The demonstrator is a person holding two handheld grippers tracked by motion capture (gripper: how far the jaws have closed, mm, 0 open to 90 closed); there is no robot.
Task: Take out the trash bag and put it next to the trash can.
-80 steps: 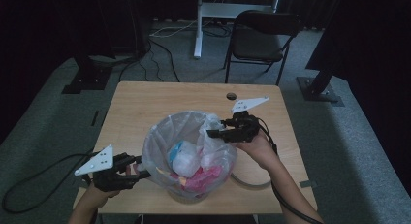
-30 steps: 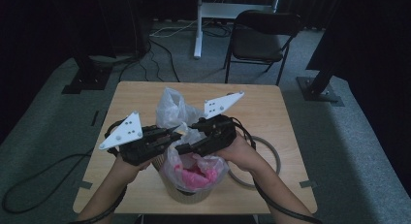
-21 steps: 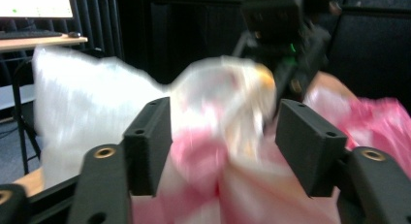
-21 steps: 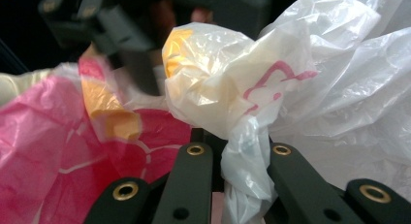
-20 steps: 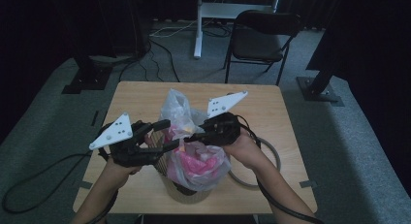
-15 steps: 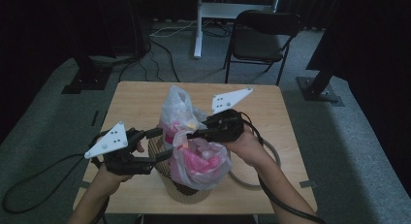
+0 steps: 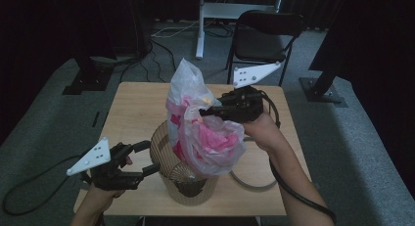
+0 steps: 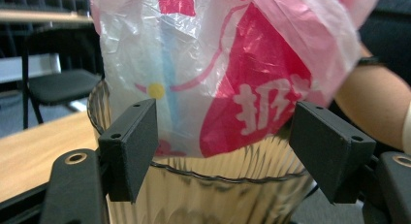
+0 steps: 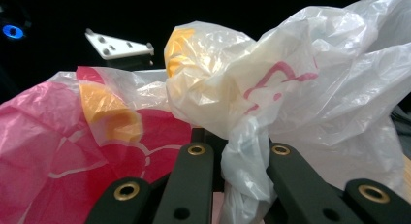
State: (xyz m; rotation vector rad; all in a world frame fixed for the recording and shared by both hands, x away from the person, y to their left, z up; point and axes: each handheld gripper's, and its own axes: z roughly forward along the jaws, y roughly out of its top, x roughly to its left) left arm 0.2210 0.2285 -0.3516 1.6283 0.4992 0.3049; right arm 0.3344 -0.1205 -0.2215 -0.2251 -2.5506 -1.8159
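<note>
The right tool is clenched on a gathered twist of the plastic bag, and in the right gripper view that white twist sits pinched between its two black jaws. The bag, translucent white with pink and red print and a patch of orange, hangs from this grip above the middle of the bench. Its bulging lower part reaches down to the mouth of the ribbed, clear wastebasket, which stands at the near edge of the bench; whether the bottom of the bag touches the rim cannot be told. The bag's top rises in a peak on the far side of the right tool. The left tool is low at the near left, just beside the wastebasket, released, with its jaws having just been opening and nothing pressed between them. In the left gripper view its pads stand wide on either side of the wastebasket's rim, with the printed bag hanging behind them. A grey ring lies flat on the bench to the right of the wastebasket, and a black chair stands beyond the far edge.
</note>
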